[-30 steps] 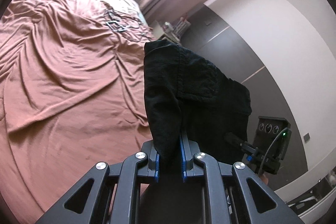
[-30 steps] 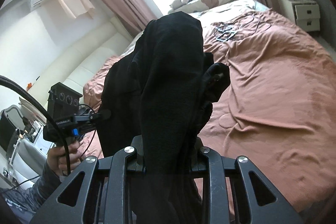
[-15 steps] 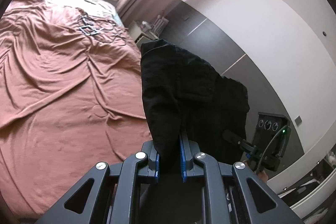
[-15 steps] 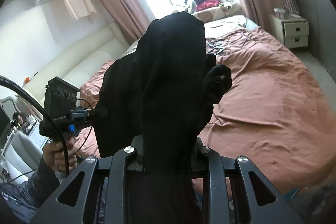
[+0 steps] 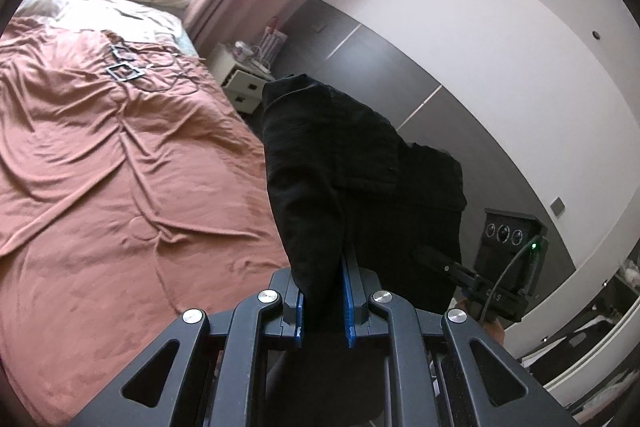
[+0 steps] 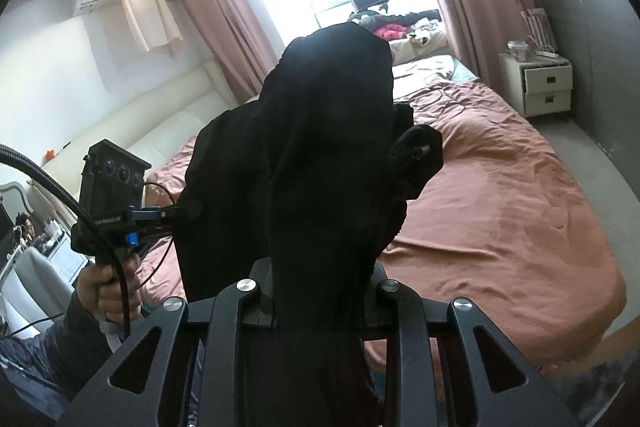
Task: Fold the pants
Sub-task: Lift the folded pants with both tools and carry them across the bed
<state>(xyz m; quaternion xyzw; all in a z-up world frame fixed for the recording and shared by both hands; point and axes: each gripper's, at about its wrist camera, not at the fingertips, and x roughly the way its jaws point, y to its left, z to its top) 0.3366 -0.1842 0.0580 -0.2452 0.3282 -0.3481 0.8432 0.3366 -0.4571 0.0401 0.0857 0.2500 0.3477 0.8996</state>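
Pants [image 5: 360, 179]: black, matte, soft woven cloth, held in the air above the near edge of the bed [image 5: 120, 167], not touching it. Left tongs [image 5: 323, 303] are clamped on a bunched fold, blue pads pressed to either side of the cloth; right tongs [image 6: 320, 301] are likewise clamped on a thicker wad that hides their pads. Between the 2 grips the fabric sags and drapes in heavy folds, so my read is: limp, fairly light, no stiffness to hold a crease unaided, not fragile, not slippery against the pads. A stitched patch, probably a pocket, shows on the upper part in the left wrist view; a small metal fitting sits on a lump of cloth in the right wrist view. Best hold, I judge, is at a firm sewn edge such as waistband or hem, 1 grip at each corner, so the cloth hangs flat. Bed cover is rust-brown, thin, wrinkled throughout. A nightstand [image 6: 544, 83], cream with 2 drawers, stands beside the bed.
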